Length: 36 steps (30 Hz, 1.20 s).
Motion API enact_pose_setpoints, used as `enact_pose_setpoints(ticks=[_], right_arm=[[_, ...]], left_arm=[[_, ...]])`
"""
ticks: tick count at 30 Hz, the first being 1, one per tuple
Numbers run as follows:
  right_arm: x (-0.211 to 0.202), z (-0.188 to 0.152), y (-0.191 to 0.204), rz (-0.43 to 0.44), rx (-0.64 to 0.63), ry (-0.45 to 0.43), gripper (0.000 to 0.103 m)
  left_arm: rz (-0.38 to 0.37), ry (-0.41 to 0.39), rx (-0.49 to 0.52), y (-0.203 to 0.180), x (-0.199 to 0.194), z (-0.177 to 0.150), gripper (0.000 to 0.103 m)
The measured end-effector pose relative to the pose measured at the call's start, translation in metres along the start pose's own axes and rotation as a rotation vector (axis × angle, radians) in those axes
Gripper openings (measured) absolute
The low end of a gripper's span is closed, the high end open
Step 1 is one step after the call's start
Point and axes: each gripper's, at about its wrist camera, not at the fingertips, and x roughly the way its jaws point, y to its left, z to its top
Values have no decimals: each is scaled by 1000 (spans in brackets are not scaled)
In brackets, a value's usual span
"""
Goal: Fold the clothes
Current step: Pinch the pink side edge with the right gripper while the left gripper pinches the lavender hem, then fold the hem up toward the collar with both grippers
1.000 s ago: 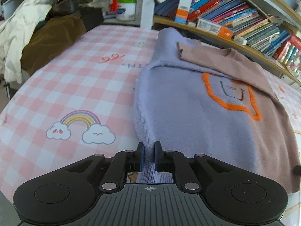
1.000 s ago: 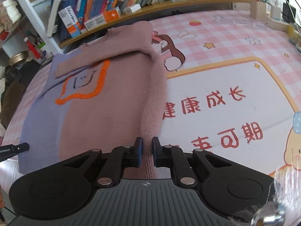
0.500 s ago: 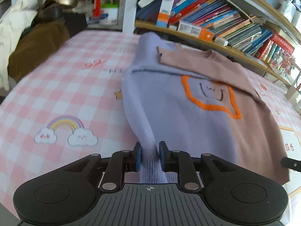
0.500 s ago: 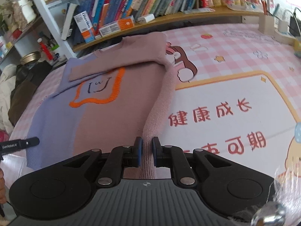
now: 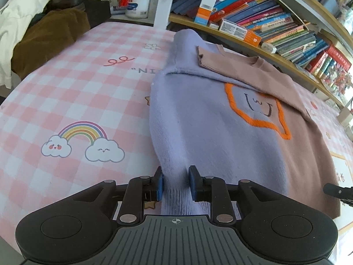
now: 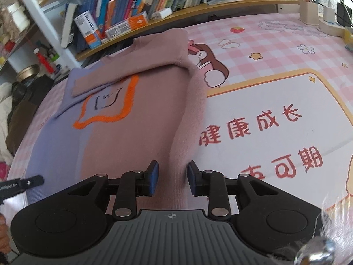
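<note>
1. Now the left tongs (image 5: 175, 182) are opening over the sweater's (image 5: 211, 132) lilac hem; the knit runs up between the blue pads (image 5: 158, 184) with a gap showing on the right side, so the grip looks let go.
2. Likewise the right tongs (image 6: 172, 178) are opening around the pink hem fold of the sweater (image 6: 141, 132); cloth stands between the jaws, clear of both pads.
3. Both hem corners sit at the near edge of the counter (image 5: 66, 101), one at each pair of tongs.
4. Beyond them the sweater lies face up along the middle of the counter, neck toward the far edge below the bookshelf (image 5: 264, 22). It is half lilac, half pink, with an orange-outlined patch on the chest.
5. Done, by my reading: both sleeves are folded across the chest, pink over lilac, and both side edges are turned in, leaving a long narrow shape.
6. Left: the hem is not yet carried up to the neck, so the lengthwise fold remains. I judge the task a bit past halfway.
</note>
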Motion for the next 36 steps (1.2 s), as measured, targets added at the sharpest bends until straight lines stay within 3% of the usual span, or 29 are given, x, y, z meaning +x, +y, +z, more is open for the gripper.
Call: enact_pose_setpoints(ticks=[5, 8, 9, 12, 23, 36], right_arm=[[2, 2, -5, 15, 29, 11, 25], [0, -1, -3, 20, 3, 32, 9], [-1, -3, -1, 10, -21, 35, 9], [-8, -6, 3, -13, -83, 22, 8], [-52, -24, -23, 15, -40, 8, 8], [-97, -60, -52, 58, -75, 90, 8]], left_arm=[[-10, 1, -16, 4, 1, 2, 24], [-25, 1, -14, 3, 2, 2, 14], [-31, 1, -12, 2, 2, 1, 10], [-32, -1, -13, 2, 1, -1, 9], [-73, -20, -21, -10, -30, -26, 9], [-75, 6, -40, -21, -79, -75, 9]])
